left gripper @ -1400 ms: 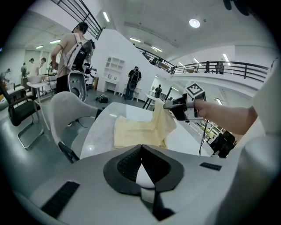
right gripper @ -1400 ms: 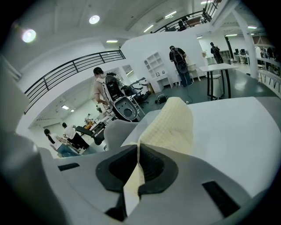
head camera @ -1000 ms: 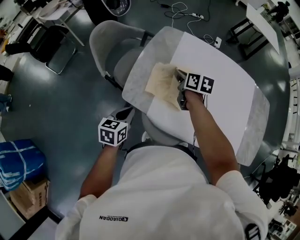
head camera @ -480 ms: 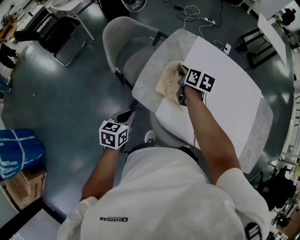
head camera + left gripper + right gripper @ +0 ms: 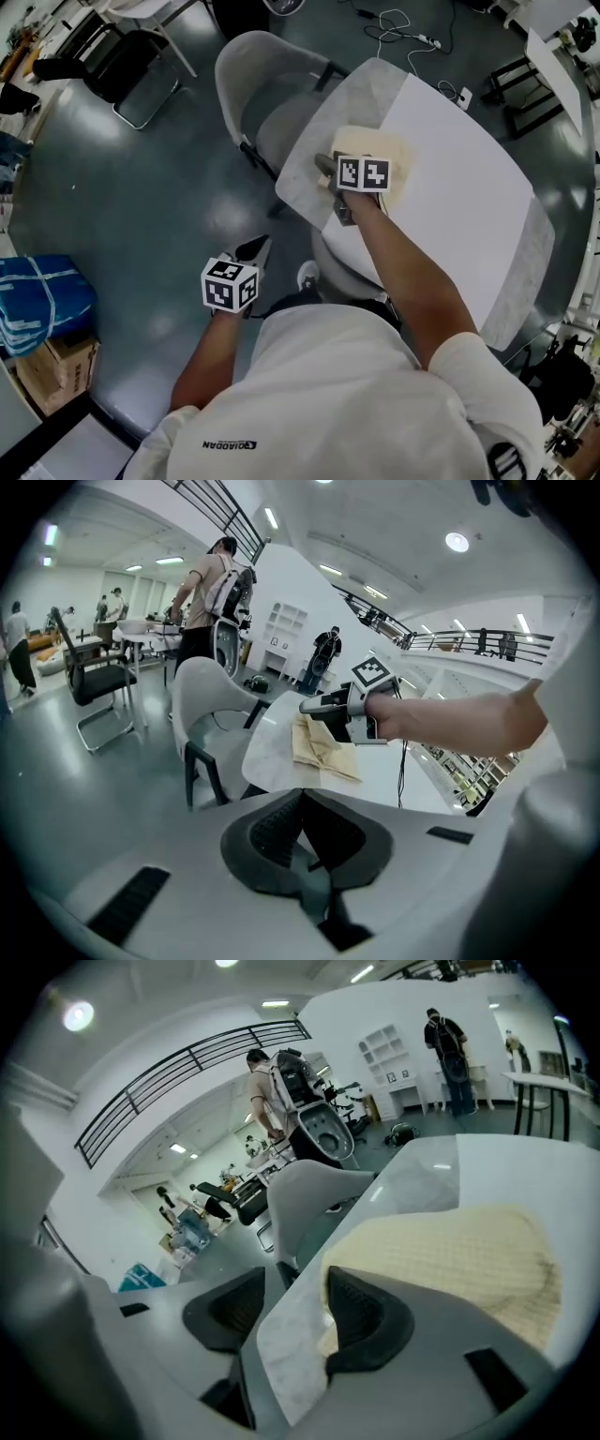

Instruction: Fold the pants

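The cream pants point(image 5: 377, 153) lie folded in a small heap near the left corner of the white table point(image 5: 459, 197). My right gripper point(image 5: 328, 169) sits low at the heap's left side and points at the table's edge. Its jaws have just been opening and stand wide apart. In the right gripper view only the marbled table edge point(image 5: 281, 1354) shows between the jaws of the right gripper point(image 5: 295, 1312), and the pants point(image 5: 450, 1251) lie just beyond the right-hand pad. My left gripper point(image 5: 255, 249) hangs off the table over the floor, shut and empty. From the left gripper point(image 5: 302, 808) view the pants point(image 5: 323, 752) lie on the table ahead.
A grey shell chair point(image 5: 262, 103) stands against the table's far left side. A blue bag point(image 5: 42, 305) and a cardboard box sit on the floor at the left. Cables point(image 5: 394, 23) lie on the floor beyond the table. People stand far off in the room.
My right gripper has moved left across the pants to their side by the table edge, dropped lower, and its jaws have opened. The left gripper has drifted only a little.
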`<action>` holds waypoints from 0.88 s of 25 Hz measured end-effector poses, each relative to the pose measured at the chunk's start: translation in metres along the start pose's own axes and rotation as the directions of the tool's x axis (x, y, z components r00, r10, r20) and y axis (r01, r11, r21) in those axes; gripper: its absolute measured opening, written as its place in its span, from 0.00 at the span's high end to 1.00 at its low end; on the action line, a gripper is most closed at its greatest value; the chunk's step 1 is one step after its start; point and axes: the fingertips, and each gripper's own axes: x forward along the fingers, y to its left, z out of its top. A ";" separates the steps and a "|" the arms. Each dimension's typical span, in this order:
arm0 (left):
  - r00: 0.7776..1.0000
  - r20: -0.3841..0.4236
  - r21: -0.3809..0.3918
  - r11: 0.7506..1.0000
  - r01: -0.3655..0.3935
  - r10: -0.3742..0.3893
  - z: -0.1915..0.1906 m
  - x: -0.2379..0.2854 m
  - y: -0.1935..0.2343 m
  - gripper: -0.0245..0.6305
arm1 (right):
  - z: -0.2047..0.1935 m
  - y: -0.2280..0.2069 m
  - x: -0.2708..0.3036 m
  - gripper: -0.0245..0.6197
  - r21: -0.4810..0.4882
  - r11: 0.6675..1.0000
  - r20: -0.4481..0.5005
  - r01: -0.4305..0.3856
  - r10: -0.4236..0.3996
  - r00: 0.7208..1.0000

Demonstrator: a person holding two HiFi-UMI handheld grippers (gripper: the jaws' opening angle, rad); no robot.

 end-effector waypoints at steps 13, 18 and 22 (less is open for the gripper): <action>0.996 0.003 0.099 0.992 0.083 -0.084 0.025 0.022 -0.023 0.92 | -0.002 -0.026 -0.097 0.65 -0.081 0.996 0.095 0.043 -0.036 0.995; 0.991 0.041 0.174 0.977 0.120 -0.129 0.051 0.028 -0.058 0.92 | -0.018 -0.035 -0.178 0.75 0.006 1.000 0.223 0.008 -0.009 0.975; 0.983 0.053 0.228 0.961 0.158 -0.174 0.063 0.029 -0.102 0.92 | -0.040 -0.038 -0.244 0.86 0.072 0.997 0.323 -0.028 0.003 0.946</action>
